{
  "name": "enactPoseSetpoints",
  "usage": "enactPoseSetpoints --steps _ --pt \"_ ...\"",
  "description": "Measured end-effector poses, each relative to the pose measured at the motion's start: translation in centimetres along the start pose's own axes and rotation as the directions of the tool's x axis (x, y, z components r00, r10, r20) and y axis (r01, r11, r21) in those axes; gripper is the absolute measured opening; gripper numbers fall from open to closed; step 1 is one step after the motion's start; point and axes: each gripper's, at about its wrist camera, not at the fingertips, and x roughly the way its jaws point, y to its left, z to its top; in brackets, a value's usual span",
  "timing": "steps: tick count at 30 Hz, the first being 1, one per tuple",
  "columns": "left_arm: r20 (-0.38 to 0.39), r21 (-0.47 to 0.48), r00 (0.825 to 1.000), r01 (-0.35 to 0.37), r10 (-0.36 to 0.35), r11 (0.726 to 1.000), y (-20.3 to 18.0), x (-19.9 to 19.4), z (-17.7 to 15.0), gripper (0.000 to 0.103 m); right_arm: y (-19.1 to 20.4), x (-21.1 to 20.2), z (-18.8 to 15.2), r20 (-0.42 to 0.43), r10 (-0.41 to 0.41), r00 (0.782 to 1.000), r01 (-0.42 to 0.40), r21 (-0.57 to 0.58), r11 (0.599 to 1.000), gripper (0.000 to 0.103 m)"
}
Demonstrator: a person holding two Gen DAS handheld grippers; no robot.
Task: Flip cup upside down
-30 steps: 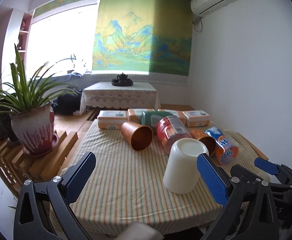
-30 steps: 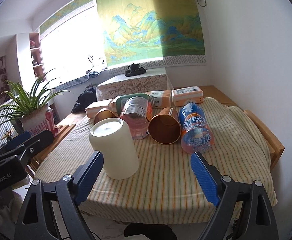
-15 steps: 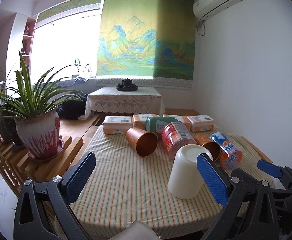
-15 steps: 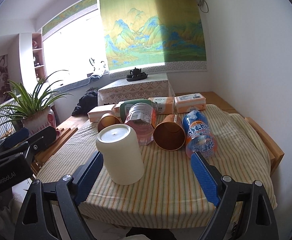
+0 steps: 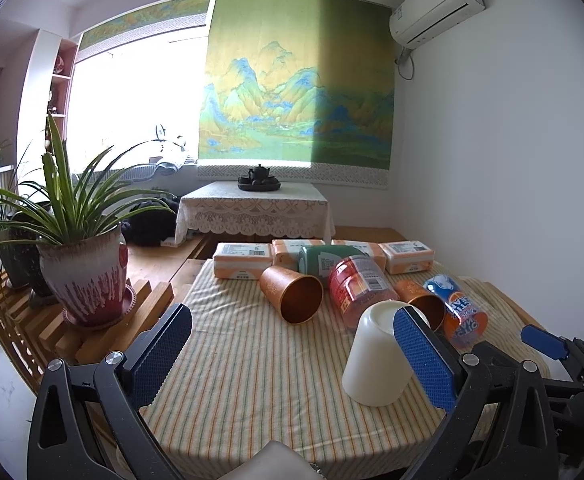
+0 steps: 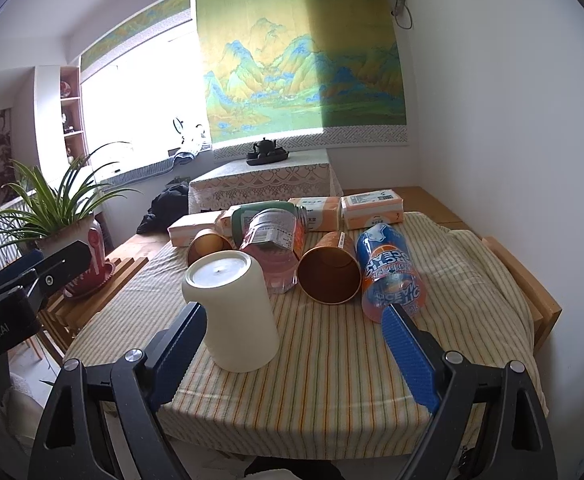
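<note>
Fingers of both the left gripper (image 5: 292, 352) and right gripper (image 6: 292, 350) are standing wide apart, gripping nothing; a cream plastic cup (image 6: 233, 310) is sitting upside down on the striped tablecloth (image 6: 332, 360).

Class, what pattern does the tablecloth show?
The tablecloth has thin orange, green and cream stripes; clearest in the right wrist view.

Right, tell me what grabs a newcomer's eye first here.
The white cup standing upside down at the near side of the striped tablecloth, with both open grippers short of it. Behind it lie tipped copper cups, a red jar and an orange bottle.
</note>
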Motion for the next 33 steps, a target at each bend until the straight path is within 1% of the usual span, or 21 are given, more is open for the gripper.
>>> enactPoseSetpoints --steps 12,27,33 --pt "-0.011 0.016 1.0 0.0 0.0 1.0 -0.7 0.05 -0.1 0.102 -0.25 -0.39 0.46 0.019 -0.01 1.0 0.01 0.0 1.0 0.087" --pt "-0.019 0.007 1.0 0.0 0.0 1.0 -0.41 0.48 -0.23 0.102 -0.28 -0.1 0.27 0.006 -0.01 1.0 0.01 0.004 1.0 0.087" --pt "-0.015 0.019 1.0 -0.002 0.002 1.0 -0.5 0.55 -0.35 0.102 -0.44 0.07 0.28 0.002 -0.012 1.0 0.012 0.007 1.0 0.087"
